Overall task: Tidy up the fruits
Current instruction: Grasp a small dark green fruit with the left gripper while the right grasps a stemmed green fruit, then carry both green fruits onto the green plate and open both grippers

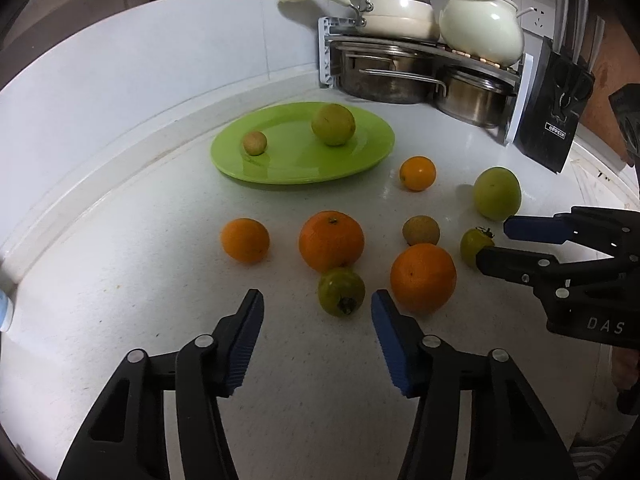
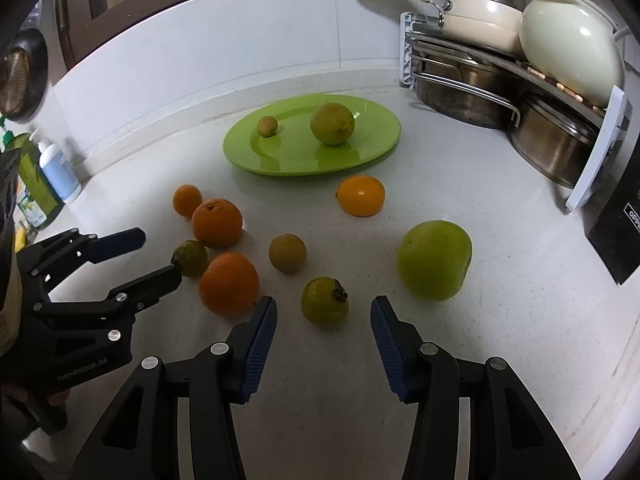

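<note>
Fruits (image 1: 331, 241) cluster beside plate (image 1: 376, 148).

We saw orange oranges (image 1: 331, 240), green guavas (image 2: 325, 300), a lime-green plate (image 1: 360, 160), a speckled white counter (image 1: 160, 280) and blue ribbed pads (image 1: 244, 344).

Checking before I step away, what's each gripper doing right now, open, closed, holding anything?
Left gripper: open, empty, a small green fruit just ahead.
Right gripper: open, empty, another green fruit just ahead.
</note>
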